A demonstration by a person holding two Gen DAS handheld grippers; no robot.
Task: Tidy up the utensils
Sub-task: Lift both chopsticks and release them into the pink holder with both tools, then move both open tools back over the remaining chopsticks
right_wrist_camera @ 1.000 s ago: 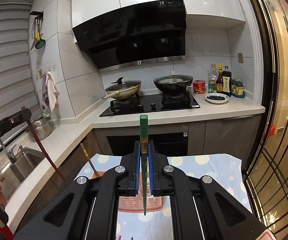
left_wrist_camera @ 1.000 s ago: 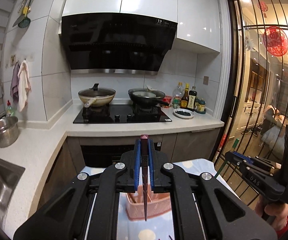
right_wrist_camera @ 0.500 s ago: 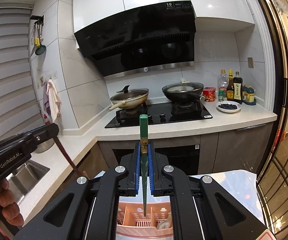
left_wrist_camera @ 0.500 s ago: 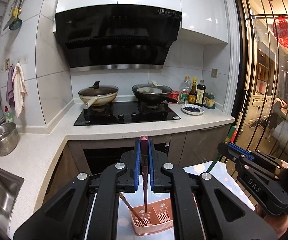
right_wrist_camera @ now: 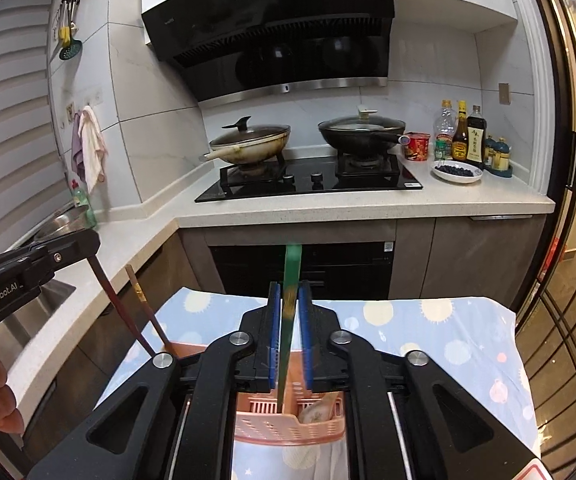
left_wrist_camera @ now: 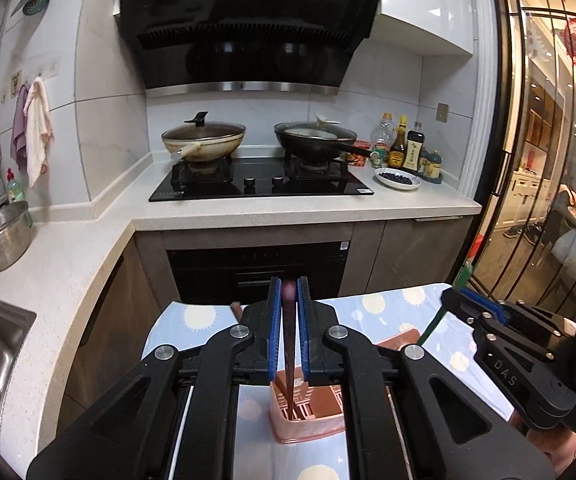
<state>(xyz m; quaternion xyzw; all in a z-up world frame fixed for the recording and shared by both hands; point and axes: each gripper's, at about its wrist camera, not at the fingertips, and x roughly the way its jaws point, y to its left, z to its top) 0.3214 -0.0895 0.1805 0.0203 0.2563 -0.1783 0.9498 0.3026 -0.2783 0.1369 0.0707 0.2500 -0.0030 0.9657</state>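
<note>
With both chopsticks poised over the pink utensil caddy (right_wrist_camera: 288, 420) on the patterned tablecloth (right_wrist_camera: 448, 328), I judge the step in hand to be the drop: each stick should stand close to upright with its tip inside a compartment before it is let go, so that it slides down rather than catching the rim or tipping the light basket. My right gripper (right_wrist_camera: 288, 332) has its jaws opening; the green chopstick (right_wrist_camera: 290, 304) stands between the blue pads, slightly blurred, its tip reaching into the caddy beside a pale spoon-like piece, and I cannot tell whether the pads touch it any longer. My left gripper (left_wrist_camera: 286, 336) is clamped on the dark red chopstick (left_wrist_camera: 288, 356), whose tip points into a compartment at the caddy's left side. I would keep that grip until the stick is seated. A further brown chopstick (right_wrist_camera: 147, 312) already leans in the caddy.
</note>
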